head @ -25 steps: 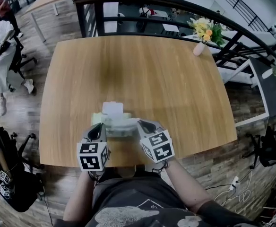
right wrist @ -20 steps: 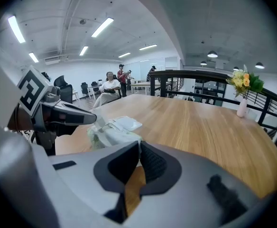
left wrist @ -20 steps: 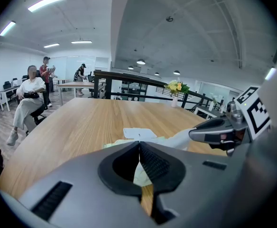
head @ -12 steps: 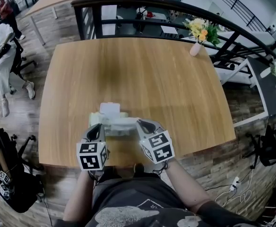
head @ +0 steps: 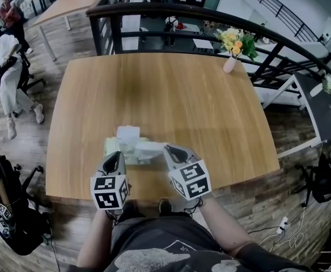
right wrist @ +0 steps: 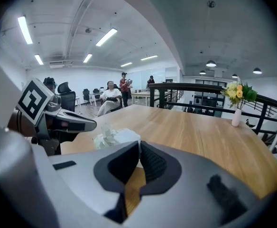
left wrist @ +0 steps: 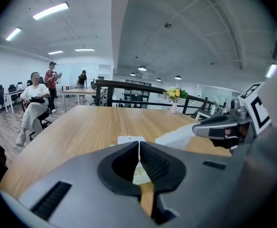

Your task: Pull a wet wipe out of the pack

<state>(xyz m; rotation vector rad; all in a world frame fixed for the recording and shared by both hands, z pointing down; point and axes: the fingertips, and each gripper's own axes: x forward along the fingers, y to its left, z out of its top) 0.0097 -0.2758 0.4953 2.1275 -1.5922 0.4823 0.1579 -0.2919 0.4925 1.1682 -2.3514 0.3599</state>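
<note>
The pack (head: 122, 148) sits at the table's (head: 171, 89) near edge. The left gripper (head: 114, 157), jaws together, seems to pinch its corner. The right gripper (head: 173, 151) clamps a wipe (head: 152, 148) stretching from it. The pack's print is unreadable.

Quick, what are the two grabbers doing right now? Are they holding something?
Left gripper: jaws closed, pinching the edge of the wipe pack.
Right gripper: jaws closed on the wet wipe coming out of the pack.

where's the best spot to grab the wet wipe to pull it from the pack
Grip the wet wipe by its free end, coming from the right: it stretches sideways out of the pack toward the right hand-held gripper, which is shut on it.
</note>
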